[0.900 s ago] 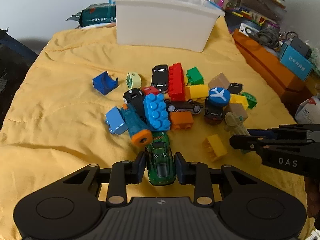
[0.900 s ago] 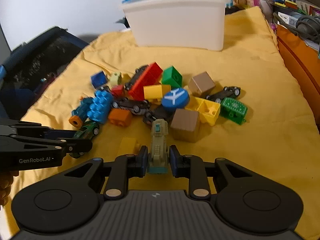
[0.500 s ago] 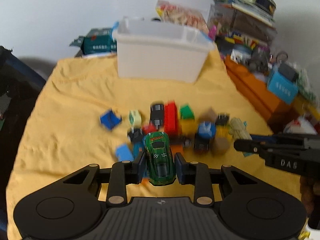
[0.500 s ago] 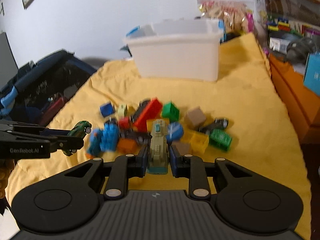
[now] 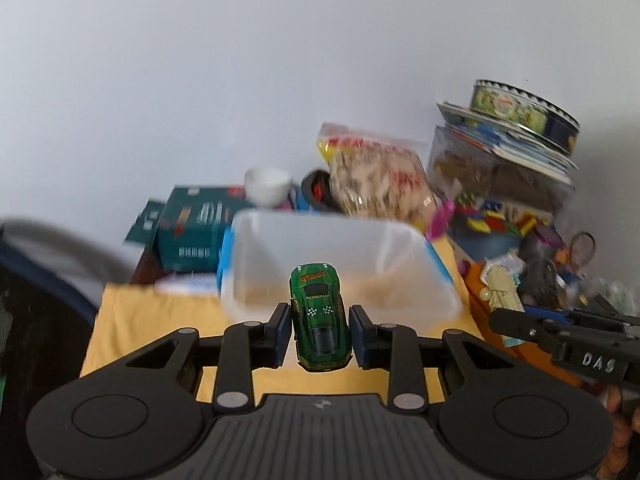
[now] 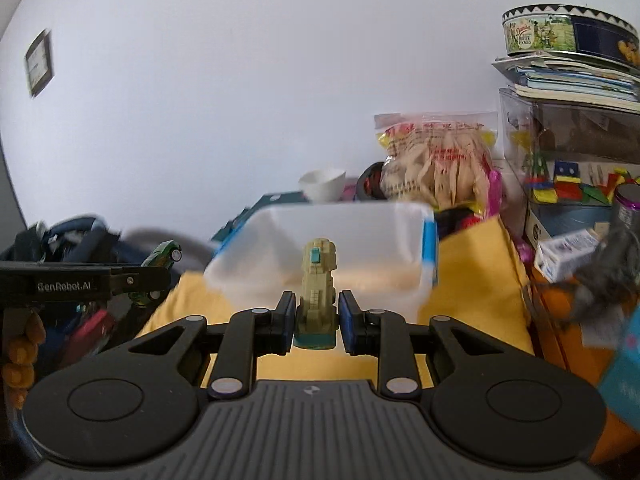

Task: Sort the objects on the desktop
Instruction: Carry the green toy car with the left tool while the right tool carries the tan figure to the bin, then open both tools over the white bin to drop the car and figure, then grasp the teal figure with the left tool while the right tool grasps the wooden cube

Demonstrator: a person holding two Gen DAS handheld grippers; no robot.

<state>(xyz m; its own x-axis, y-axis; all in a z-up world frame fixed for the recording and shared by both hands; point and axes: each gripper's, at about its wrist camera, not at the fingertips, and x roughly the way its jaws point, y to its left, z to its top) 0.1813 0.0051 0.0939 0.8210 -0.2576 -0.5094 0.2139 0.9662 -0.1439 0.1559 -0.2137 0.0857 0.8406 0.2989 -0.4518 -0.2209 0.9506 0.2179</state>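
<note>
My left gripper (image 5: pixel 320 334) is shut on a green toy car (image 5: pixel 319 312), held in the air in front of the white plastic bin (image 5: pixel 340 264). My right gripper (image 6: pixel 317 320) is shut on a beige toy vehicle (image 6: pixel 318 292), also raised in front of the bin (image 6: pixel 320 248). The bin's open top faces both cameras and looks empty. The right gripper with its beige toy (image 5: pixel 502 290) shows at the right of the left wrist view. The left gripper with the green car (image 6: pixel 162 256) shows at the left of the right wrist view. The toy pile is out of view.
The yellow cloth (image 5: pixel 160 316) covers the table. Behind the bin stand a teal box (image 5: pixel 192 232), a white cup (image 5: pixel 268 184) and a snack bag (image 5: pixel 380 176). Stacked boxes and a round tin (image 6: pixel 568 36) fill the right. A dark bag (image 6: pixel 68 240) sits left.
Both grippers have lifted their toys off the cloth and moved forward toward the bin. The toy pile has dropped out of view and the bin's open top now fills the middle.
</note>
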